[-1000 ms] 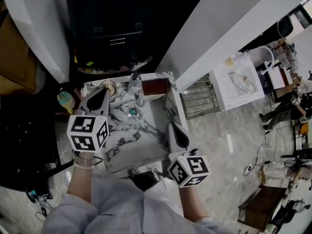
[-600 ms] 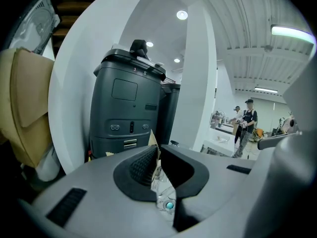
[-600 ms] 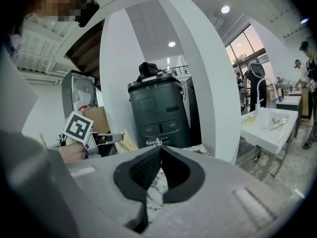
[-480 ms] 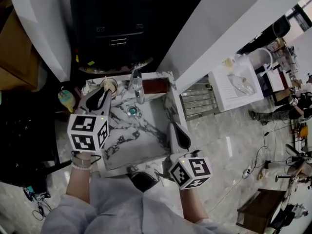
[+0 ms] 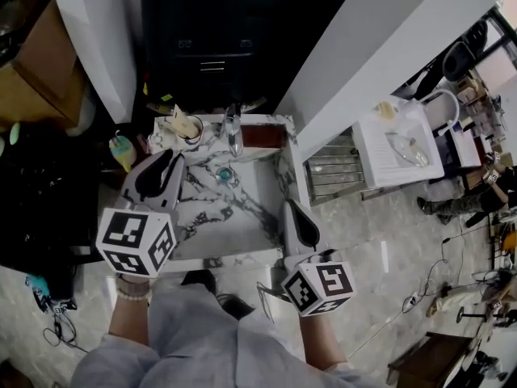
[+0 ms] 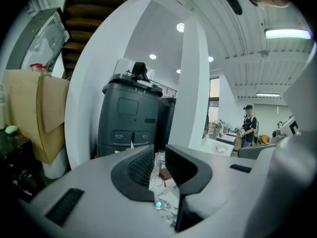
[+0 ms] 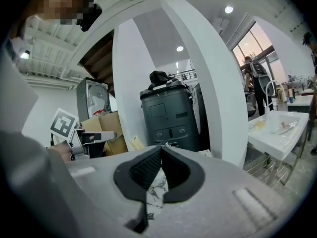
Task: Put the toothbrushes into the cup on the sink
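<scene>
Left gripper jaws slightly apart, empty. Right gripper closed, empty. Pale toothbrushes, I think, stand in cup at sink back-left corner. I judge them light, stiff, slick: pinch mid-handle.

Overhead head view onto sink; both gripper views forward across it.

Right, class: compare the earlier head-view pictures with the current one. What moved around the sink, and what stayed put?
The left gripper has drawn back from the cup towards the person. Its jaws stand slightly apart and empty. A toothbrush stands in the cup. The right gripper stayed shut near the right front edge of the sink. The cup and sink did not move.
</scene>
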Motion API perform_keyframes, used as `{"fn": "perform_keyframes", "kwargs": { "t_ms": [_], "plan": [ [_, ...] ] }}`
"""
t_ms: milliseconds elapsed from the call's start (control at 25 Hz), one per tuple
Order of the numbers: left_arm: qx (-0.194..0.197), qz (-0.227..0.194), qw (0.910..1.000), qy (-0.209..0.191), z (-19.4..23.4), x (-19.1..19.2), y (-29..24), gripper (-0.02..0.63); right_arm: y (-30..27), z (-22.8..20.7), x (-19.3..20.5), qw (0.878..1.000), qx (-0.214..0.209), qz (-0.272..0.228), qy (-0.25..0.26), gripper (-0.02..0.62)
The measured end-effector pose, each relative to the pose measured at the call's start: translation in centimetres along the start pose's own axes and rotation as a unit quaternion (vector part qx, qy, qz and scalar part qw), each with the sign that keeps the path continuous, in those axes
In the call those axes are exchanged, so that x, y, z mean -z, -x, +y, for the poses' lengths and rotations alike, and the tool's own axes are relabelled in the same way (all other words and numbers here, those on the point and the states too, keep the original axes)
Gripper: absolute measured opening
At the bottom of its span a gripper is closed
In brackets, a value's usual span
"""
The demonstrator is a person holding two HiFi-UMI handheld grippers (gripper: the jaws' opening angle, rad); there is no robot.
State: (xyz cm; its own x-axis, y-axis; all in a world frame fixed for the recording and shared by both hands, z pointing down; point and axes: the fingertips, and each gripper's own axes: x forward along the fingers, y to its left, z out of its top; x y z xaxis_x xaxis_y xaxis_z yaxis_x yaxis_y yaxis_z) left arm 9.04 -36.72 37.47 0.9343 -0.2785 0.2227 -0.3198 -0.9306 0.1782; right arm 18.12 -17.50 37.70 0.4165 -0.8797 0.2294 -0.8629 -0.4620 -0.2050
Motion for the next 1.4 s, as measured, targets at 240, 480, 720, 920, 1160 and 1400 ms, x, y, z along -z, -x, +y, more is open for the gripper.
{"fn": "perform_keyframes", "kwargs": {
  "t_ms": [240, 480, 720, 920, 1160, 1400],
  "plan": [
    [-0.005, -0.037, 0.9993, 0.008, -5.1, -1.0, 5.5, 0.027, 5.4, 0.7, -0.9, 0.999, -0.035, -0.015, 0.027, -0.002],
    [-0.009, -0.052, 0.9985, 0.018, -10.6, -1.2, 10.7, 0.008, 11.3, 1.0, -1.5, 0.997, -0.059, -0.036, 0.034, -0.002],
    [-0.015, -0.089, 0.9959, 0.009, -16.6, -2.2, 16.5, 0.006, 17.0, 1.5, -2.1, 0.994, -0.088, -0.060, 0.040, -0.002],
    [-0.009, -0.097, 0.9952, 0.002, -20.8, -1.8, 19.9, 0.006, 20.9, 1.6, -2.4, 0.991, -0.100, -0.077, 0.044, -0.002],
    [-0.002, -0.101, 0.9948, -0.013, -24.8, -1.5, 22.9, 0.006, 23.9, 2.1, -2.4, 0.987, -0.123, -0.089, 0.044, -0.002],
    [-0.003, -0.106, 0.9940, -0.025, -26.6, -1.8, 24.4, 0.006, 25.3, 2.5, -2.9, 0.985, -0.134, -0.101, 0.039, -0.002]
  ]
}}
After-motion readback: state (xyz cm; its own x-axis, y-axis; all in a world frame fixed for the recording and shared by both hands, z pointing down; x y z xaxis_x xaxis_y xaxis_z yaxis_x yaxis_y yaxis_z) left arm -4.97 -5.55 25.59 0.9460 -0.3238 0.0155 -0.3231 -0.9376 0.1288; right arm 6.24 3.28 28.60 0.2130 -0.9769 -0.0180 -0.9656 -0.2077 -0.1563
